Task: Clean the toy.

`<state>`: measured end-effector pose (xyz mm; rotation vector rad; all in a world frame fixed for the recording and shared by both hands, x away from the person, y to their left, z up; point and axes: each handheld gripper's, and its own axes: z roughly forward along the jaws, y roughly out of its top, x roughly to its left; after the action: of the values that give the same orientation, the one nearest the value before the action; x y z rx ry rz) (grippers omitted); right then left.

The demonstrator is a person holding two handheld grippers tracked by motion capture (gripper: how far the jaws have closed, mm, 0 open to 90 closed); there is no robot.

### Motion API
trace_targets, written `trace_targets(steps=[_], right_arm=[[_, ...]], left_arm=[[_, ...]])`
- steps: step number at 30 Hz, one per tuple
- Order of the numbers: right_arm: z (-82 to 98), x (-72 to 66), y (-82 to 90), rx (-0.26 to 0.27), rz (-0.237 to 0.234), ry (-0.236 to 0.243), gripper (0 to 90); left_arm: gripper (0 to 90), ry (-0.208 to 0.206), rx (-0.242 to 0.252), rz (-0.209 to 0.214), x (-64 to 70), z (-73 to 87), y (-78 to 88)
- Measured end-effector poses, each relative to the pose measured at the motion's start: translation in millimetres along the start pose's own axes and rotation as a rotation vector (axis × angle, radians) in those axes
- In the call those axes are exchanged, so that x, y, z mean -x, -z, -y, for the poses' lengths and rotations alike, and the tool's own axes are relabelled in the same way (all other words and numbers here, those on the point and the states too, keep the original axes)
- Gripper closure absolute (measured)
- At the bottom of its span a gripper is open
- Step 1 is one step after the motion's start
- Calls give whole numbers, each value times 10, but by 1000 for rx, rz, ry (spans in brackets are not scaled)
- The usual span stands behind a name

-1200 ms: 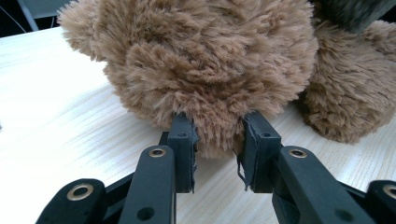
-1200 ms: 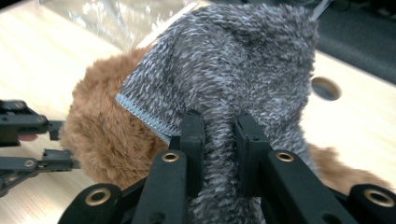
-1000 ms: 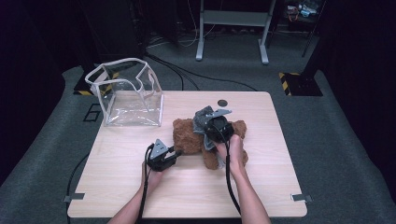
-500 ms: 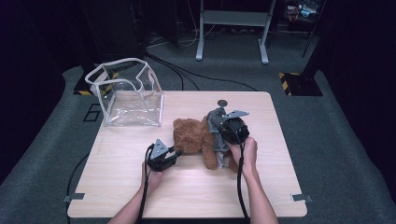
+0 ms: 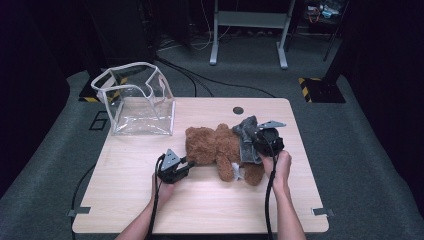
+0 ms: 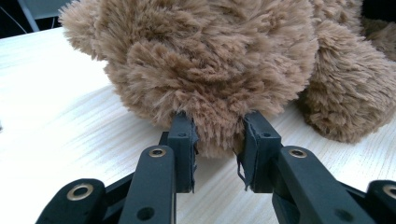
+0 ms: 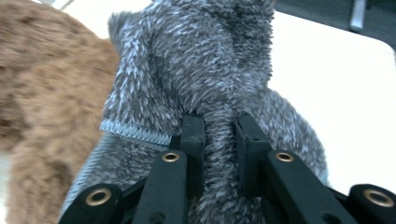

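Left tool (image 5: 187, 163): it lies low over the desk (image 5: 210, 210) near the middle, a little toward the left edge, and points to the right, at the teddy bear (image 5: 215, 147). In the left gripper view the left tool (image 6: 217, 137) has its two jaws clamped on a tuft of the brown plush at the bear's near side.
Right tool (image 5: 252, 142): it is over the right half of the desk, at the bear's right side, with a grey plate on top. In the right gripper view the right tool (image 7: 219, 130) has its jaws pressed together on a fold of the grey garment (image 7: 201, 70).
Teddy bear: brown plush, it lies on the desk around the middle, its head end toward the left edge and its legs toward the near edge and the right.
Grey garment (image 5: 245, 131): a fuzzy grey knit piece with a ribbed hem, it sits on the right part of the bear, touching the brown fur. Whether it is fully around the body I cannot tell.
Clear bag (image 5: 137, 105): a transparent bag with white trim, it stands open at the far left corner of the desk, well apart from the bear.
Hands: the left hand (image 5: 161, 186) and the right hand (image 5: 278, 167) come from the near edge, each one holds its tool, and a black cable trails back from each.
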<state>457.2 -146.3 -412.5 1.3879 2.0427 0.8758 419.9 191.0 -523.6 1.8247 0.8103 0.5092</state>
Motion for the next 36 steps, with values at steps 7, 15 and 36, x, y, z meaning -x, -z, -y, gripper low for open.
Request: trace_targets(steps=[7,15,36], right_arm=[[36,34,93,30,-23,-7,763],[-183,-348,68,72,-108,32,766],[-268,-751,-174,5,-130,131,765]], left_arm=[[689,0,0,-1,-3,0,0],[689,-1,-3,-2,-4,-1,0],[689,-1,-1,-2,0,0,0]])
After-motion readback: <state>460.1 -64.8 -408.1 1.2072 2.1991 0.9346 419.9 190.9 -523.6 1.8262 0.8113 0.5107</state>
